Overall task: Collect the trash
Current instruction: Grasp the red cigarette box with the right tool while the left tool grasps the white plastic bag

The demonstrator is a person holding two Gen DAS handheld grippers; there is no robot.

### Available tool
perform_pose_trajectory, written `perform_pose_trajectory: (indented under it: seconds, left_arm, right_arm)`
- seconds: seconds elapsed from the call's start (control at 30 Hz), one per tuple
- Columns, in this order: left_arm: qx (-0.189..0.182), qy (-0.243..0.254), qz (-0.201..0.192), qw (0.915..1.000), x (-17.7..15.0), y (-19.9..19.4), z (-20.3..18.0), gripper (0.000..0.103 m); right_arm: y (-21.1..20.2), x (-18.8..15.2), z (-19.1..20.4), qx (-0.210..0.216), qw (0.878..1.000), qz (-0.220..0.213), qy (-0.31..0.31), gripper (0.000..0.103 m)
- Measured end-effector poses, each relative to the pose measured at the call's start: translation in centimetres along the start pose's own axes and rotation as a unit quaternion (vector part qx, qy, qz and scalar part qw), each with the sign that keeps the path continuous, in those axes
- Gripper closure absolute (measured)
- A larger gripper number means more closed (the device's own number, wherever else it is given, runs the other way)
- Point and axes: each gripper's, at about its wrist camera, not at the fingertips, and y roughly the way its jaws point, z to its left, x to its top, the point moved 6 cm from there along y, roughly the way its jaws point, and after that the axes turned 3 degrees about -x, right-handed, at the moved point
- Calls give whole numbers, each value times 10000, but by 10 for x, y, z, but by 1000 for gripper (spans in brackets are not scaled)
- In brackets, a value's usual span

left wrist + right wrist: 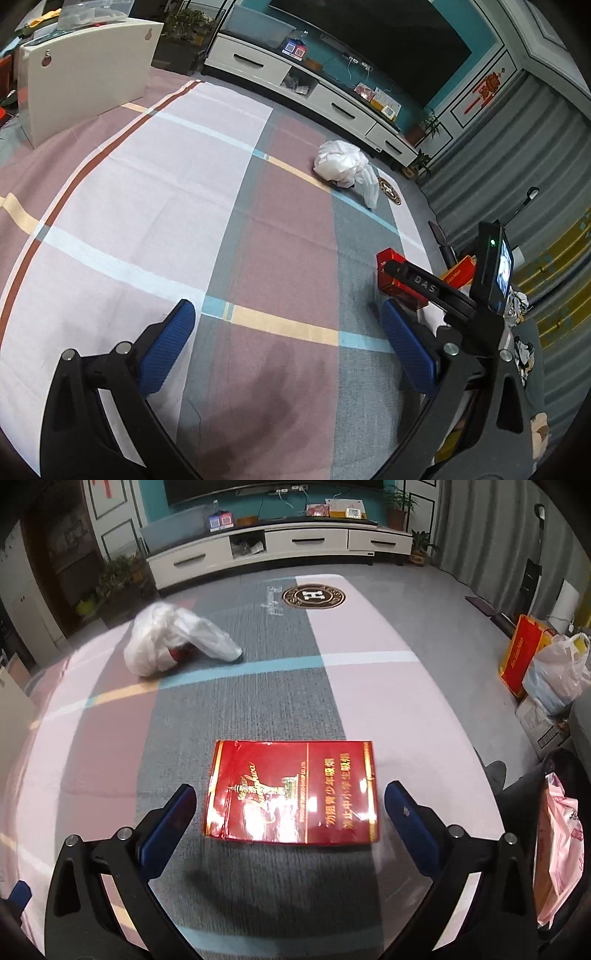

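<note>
Lying spread over the floor: a striped cloth [155,192]; standing beyond it: a white TV cabinet [280,544], potted plants [399,506].

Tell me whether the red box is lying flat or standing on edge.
Lying flat. In the right wrist view the red box shows its broad printed face upward on the rug, between the open fingers of the right hand-held gripper.

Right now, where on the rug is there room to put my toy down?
The pink and grey squares between the white board and the white plastic bag are bare. It is crowded by the red packet, under the right hand-held gripper, and along the rug's right edge, by the bags.
</note>
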Motion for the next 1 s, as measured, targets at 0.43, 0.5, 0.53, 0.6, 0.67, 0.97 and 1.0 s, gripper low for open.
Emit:
perform_pose_trajectory:
  seconds: [0.43,0.5,0.53,0.6,0.67,0.97,1.0]
  left_arm:
    - [268,834,-53,9961,54,49,-44,3]
    - [201,916,-45,9956,78,70,-60,3]
    - [186,908,-57,9957,90,80,-67,3]
    - [53,785,-69,9969,113,102,-81,3]
    - [-34,564,-93,9984,131,122,-88,3]
    - [521,-101,246,9983,147,208,-77,45]
    - [531,-135,279,9981,145,210,-73,49]
  right_arm:
    - [-15,-2,-44,506,9977,-169,429,14]
    - [-21,-3,-54,672,9962,-216,508,13]
    - [-22,-3,-57,721,9957,-234,535,13]
    - [-24,-2,-63,808,9947,-214,598,13]
    - [-27,5,-66,938,9933,-198,642,13]
    - [-30,7,-83,960,9926,-298,685,13]
    - [-29,7,-86,942,9926,-290,709,13]
